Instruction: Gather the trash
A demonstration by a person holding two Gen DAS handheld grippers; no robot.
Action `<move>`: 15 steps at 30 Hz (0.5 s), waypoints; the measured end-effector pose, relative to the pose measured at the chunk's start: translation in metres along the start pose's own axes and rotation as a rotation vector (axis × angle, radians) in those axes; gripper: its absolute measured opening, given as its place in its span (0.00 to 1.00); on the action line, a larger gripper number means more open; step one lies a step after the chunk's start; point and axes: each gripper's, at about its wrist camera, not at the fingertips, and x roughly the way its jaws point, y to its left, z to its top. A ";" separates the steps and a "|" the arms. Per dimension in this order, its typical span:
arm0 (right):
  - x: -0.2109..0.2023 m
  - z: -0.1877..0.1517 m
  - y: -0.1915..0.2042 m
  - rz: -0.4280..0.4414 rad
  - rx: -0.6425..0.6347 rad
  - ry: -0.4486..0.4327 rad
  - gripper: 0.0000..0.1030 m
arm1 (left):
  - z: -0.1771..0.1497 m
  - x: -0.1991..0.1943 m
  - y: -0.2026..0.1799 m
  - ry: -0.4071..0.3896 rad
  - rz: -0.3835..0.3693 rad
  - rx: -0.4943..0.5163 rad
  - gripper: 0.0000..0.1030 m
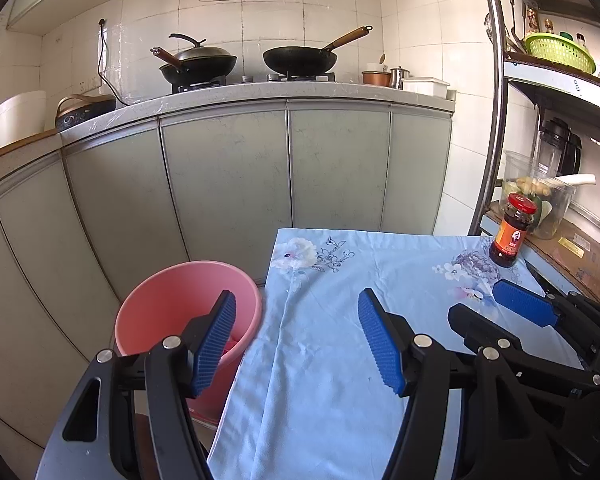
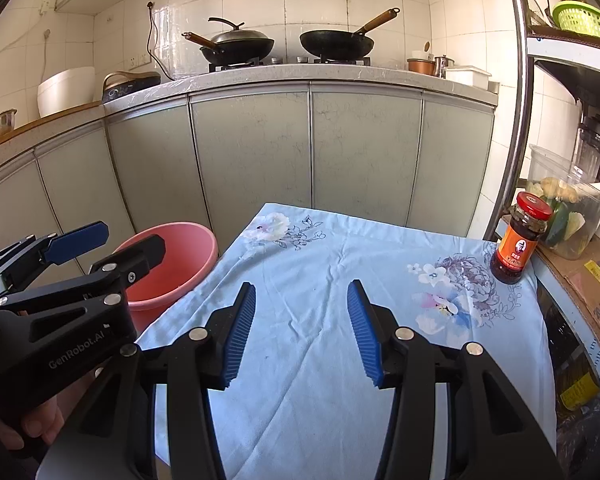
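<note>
A pink bucket stands on the floor at the left edge of a table covered with a light blue floral cloth; it also shows in the right wrist view. Something reddish lies inside it, mostly hidden by my finger. My left gripper is open and empty, one finger over the bucket, the other over the cloth. My right gripper is open and empty above the cloth. Each gripper shows in the other's view: the right one, the left one. No loose trash shows on the cloth.
A sauce jar with a red lid stands at the cloth's far right corner, also in the left wrist view. A metal shelf rack with containers is on the right. Grey cabinets with pans on a stove stand behind.
</note>
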 end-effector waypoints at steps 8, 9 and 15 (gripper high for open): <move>0.001 -0.001 -0.001 0.001 0.000 0.002 0.47 | -0.002 0.003 -0.001 0.008 -0.002 0.004 0.62; 0.002 -0.001 -0.001 0.001 0.000 0.002 0.47 | -0.001 0.002 -0.001 0.007 -0.002 0.004 0.62; 0.002 -0.002 -0.002 0.001 0.001 0.003 0.47 | -0.002 0.003 -0.002 0.010 -0.003 0.006 0.62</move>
